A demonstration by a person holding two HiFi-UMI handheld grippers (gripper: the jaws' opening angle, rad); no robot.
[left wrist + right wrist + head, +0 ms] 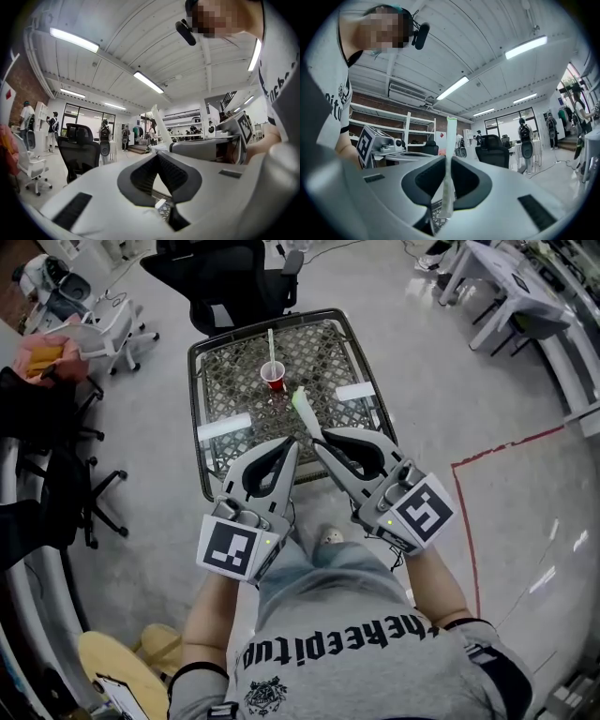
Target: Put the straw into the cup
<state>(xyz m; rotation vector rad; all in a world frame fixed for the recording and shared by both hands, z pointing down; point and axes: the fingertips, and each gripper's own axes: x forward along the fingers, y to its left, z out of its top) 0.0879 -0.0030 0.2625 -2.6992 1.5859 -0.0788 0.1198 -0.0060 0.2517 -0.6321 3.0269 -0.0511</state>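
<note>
The right gripper (316, 438) has its jaws closed on a pale wrapped straw (302, 409). The straw stands upright between the pads, and its top rises well above the tips. The left gripper (293, 442) is just beside it. Its jaws are together at the tips with nothing between them. Both grippers hang over the near edge of the lattice-topped table (193, 399). The red cup (274, 381) stands near the table's middle, apart from both grippers, with another straw (271, 345) standing in it.
</note>
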